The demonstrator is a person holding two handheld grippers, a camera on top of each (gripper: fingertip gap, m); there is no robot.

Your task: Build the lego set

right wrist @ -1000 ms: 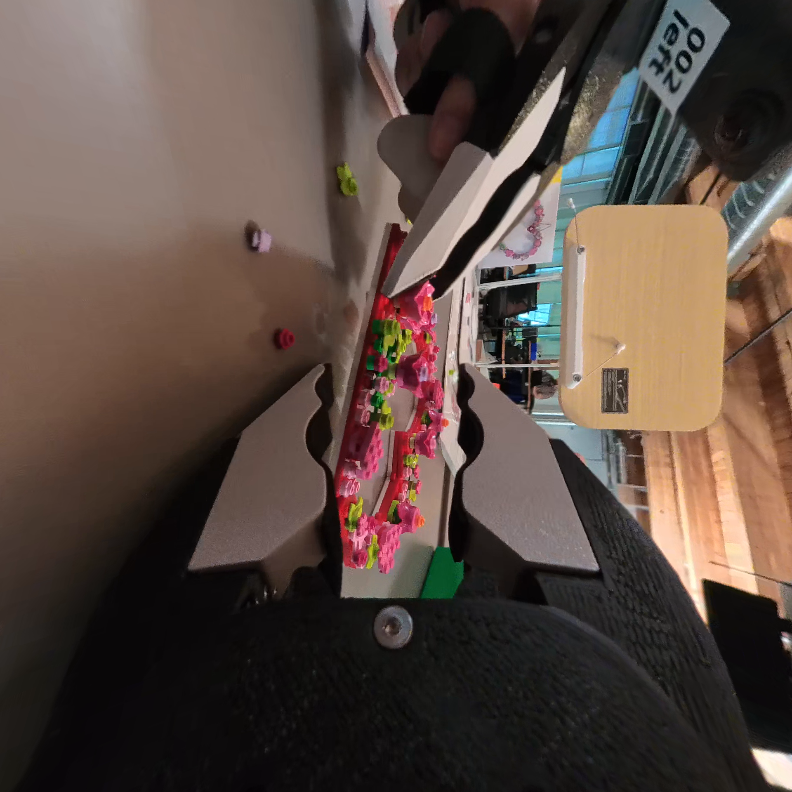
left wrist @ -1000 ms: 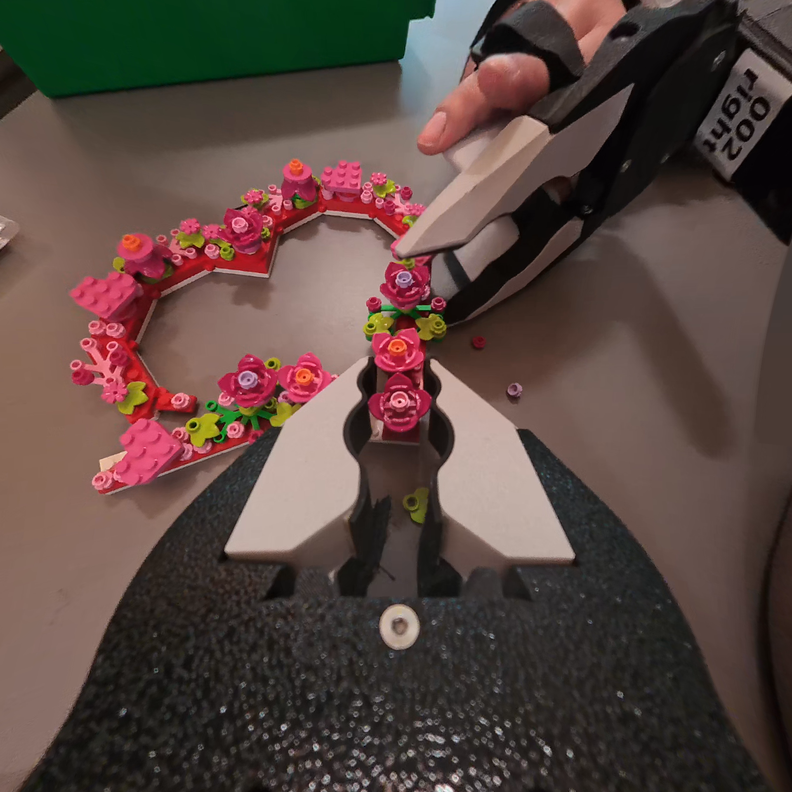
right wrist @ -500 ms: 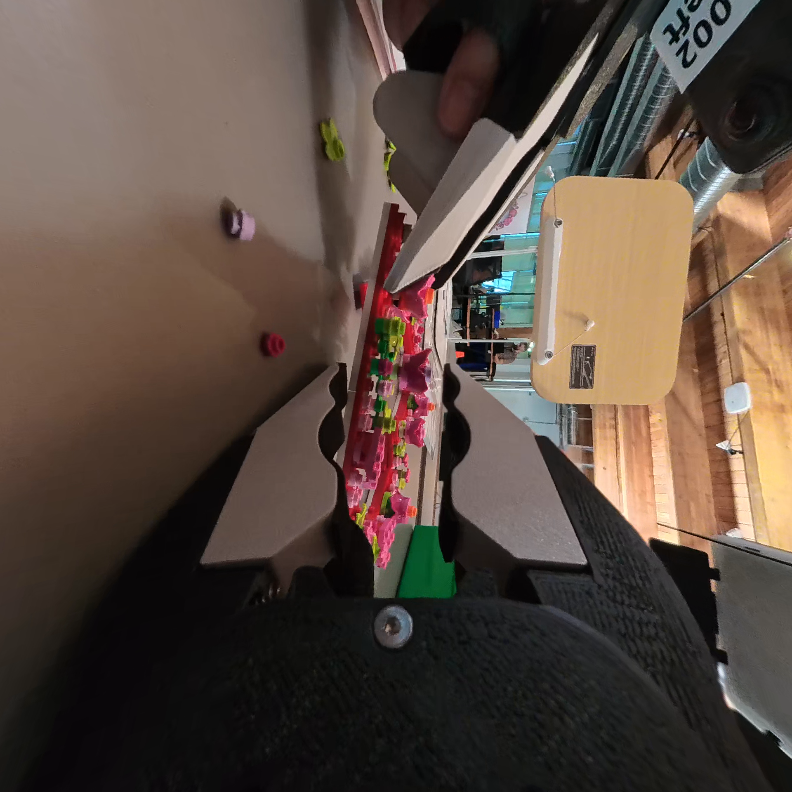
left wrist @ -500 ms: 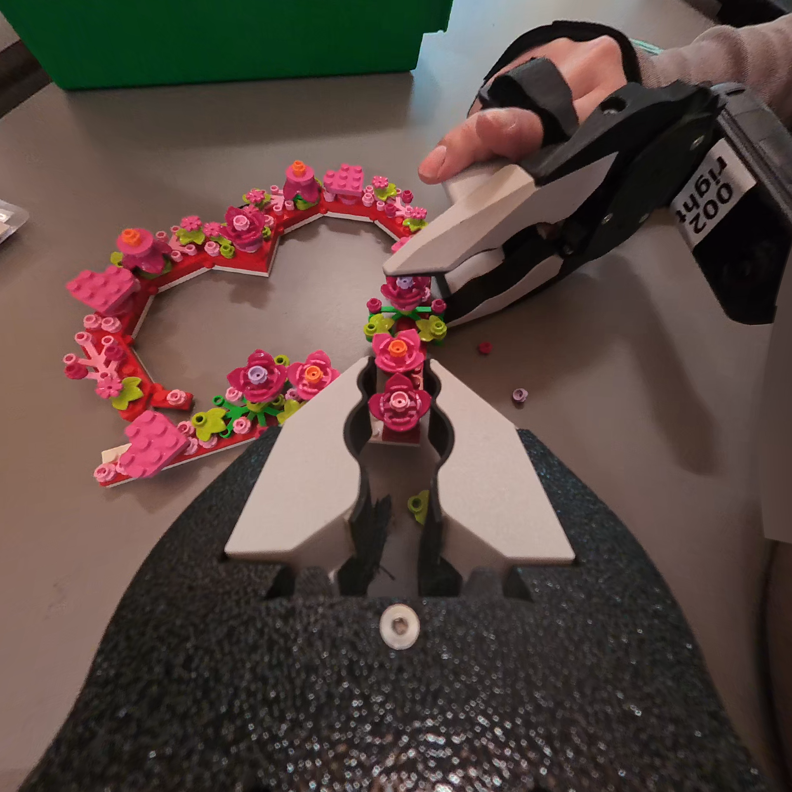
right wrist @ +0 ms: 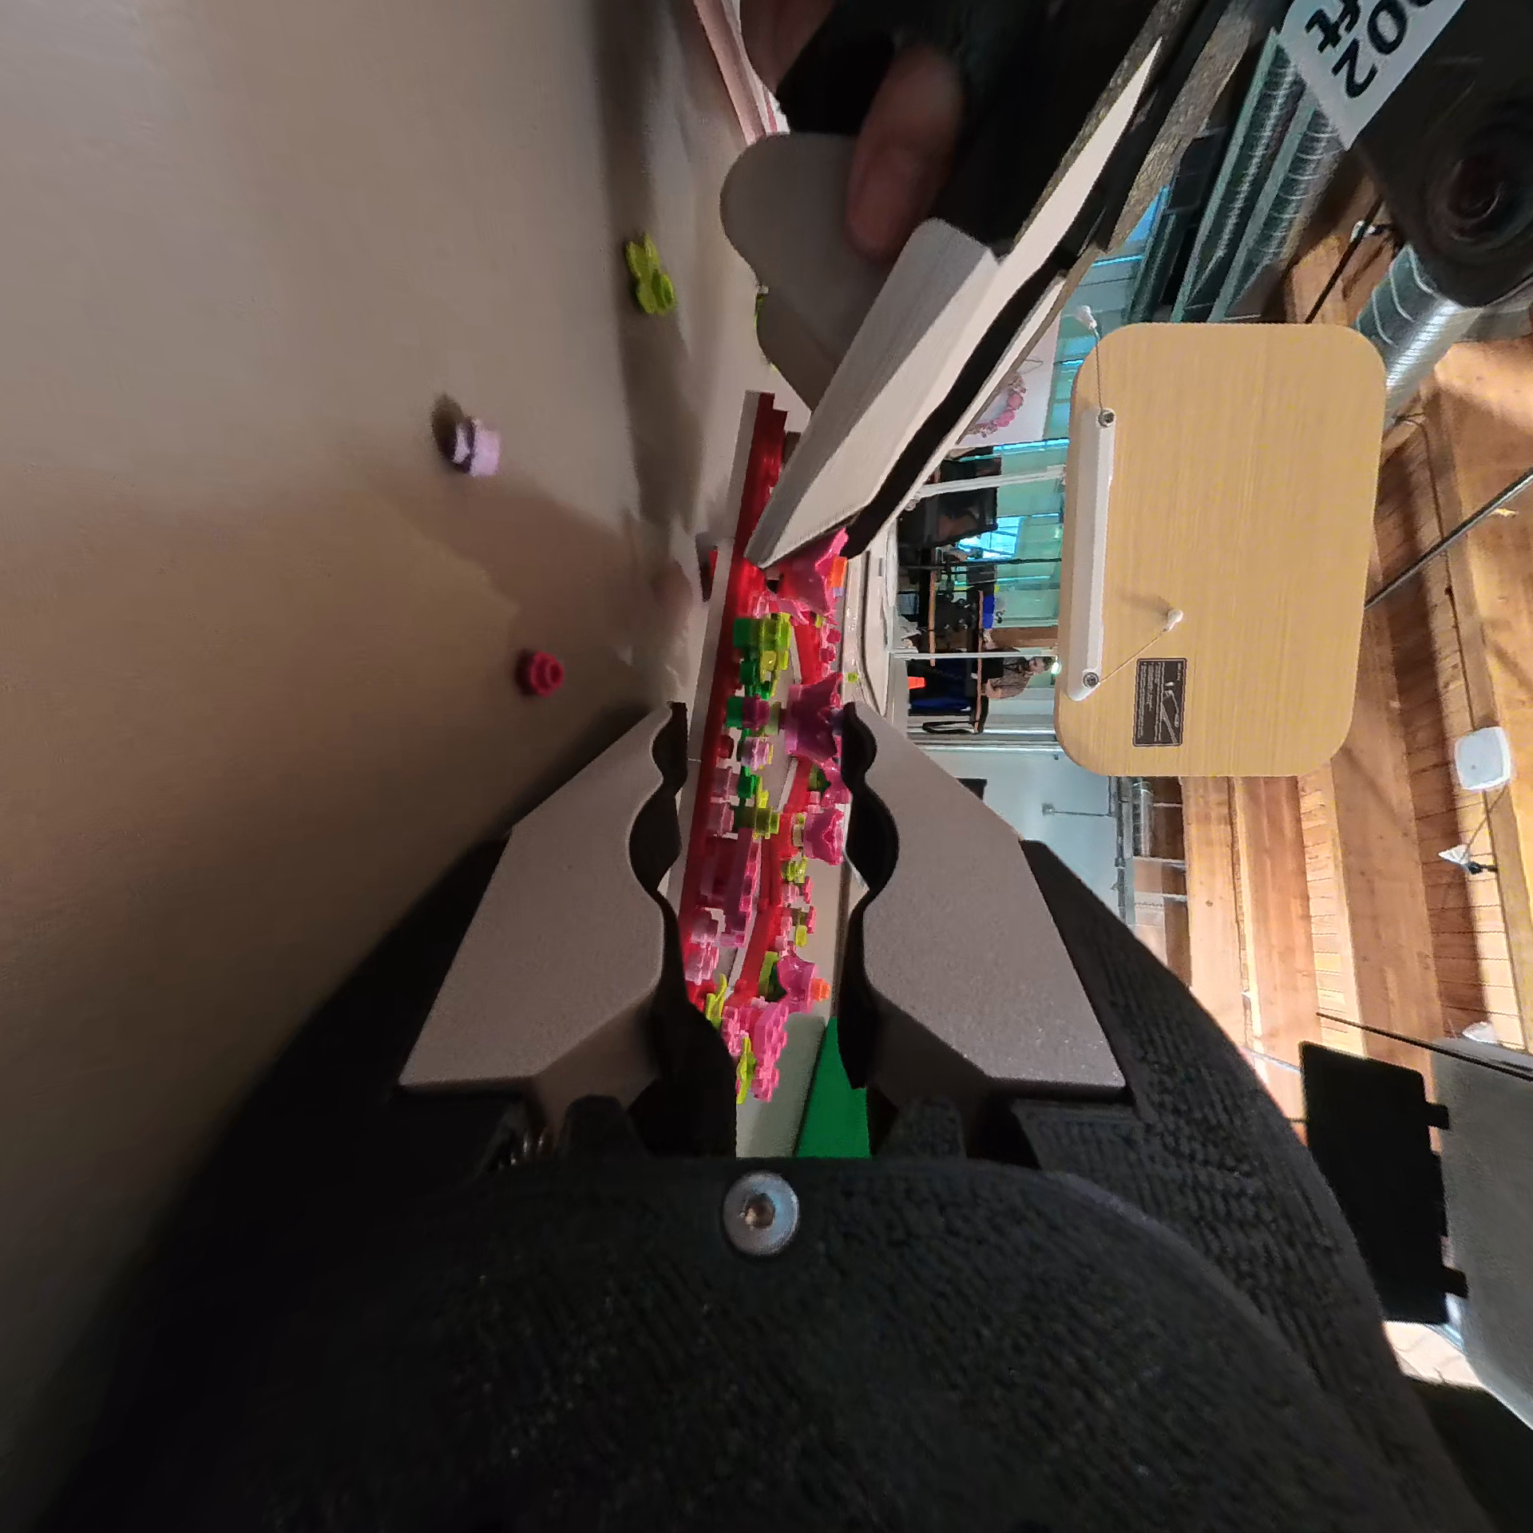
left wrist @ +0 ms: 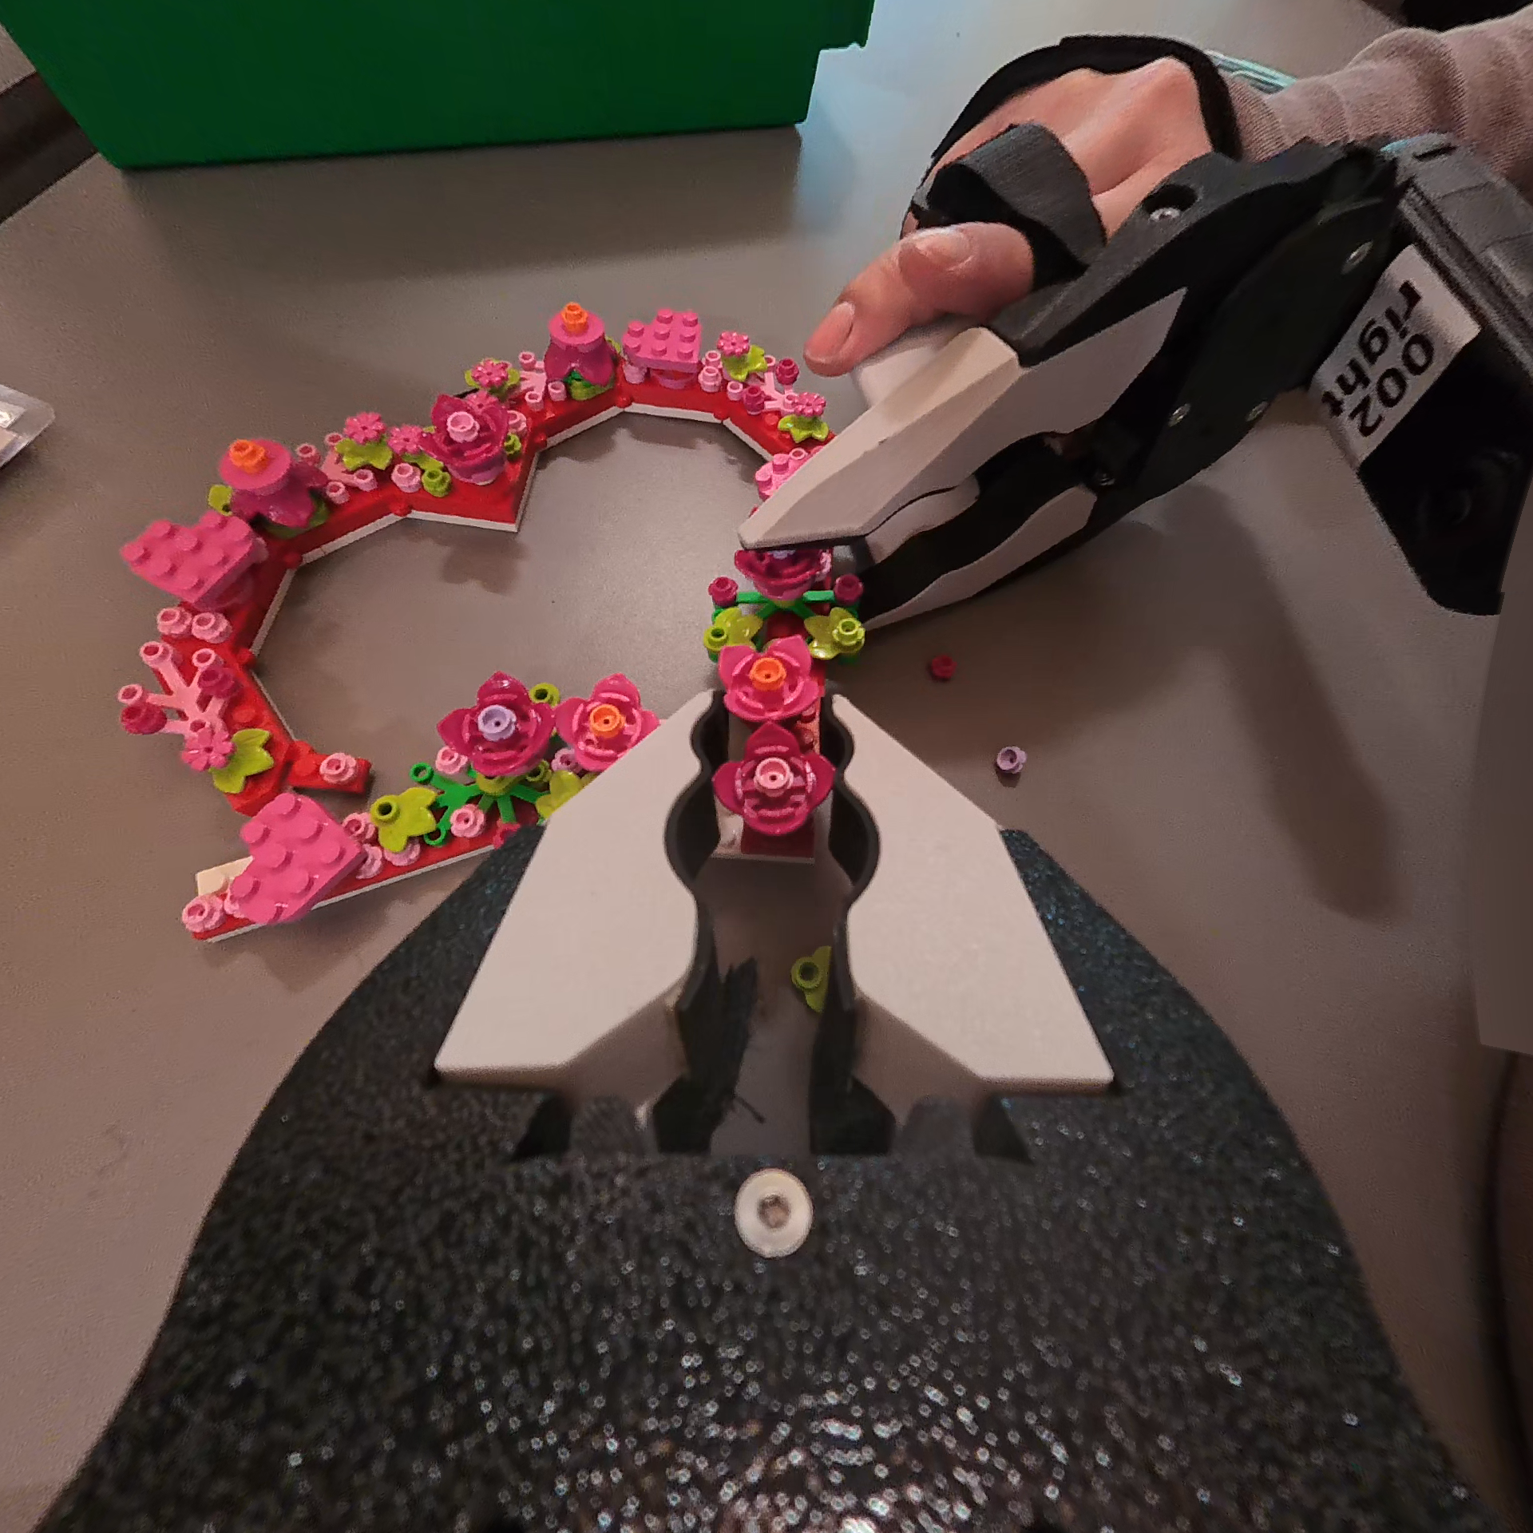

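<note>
Left gripper (left wrist: 767, 776) clamping near end of red heart-shaped Lego flower frame (left wrist: 464, 498) on grey table (left wrist: 332, 249). Right gripper (right wrist: 763, 722) closing over magenta rose (left wrist: 780, 568) just beyond, apparently seating it; next, firm downward press needed.

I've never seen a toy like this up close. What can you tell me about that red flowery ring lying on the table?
The lego wreath is an open, angular ring of red plastic plates on a pale underlayer, lying flat on the grey table. Pink and magenta roses, lime leaves, small studs and pink heart-shaped bricks cover its top. The left gripper is shut on its near end, around a magenta rose. The right gripper closes on another rose farther along that same arm, one finger above, one below.
</note>
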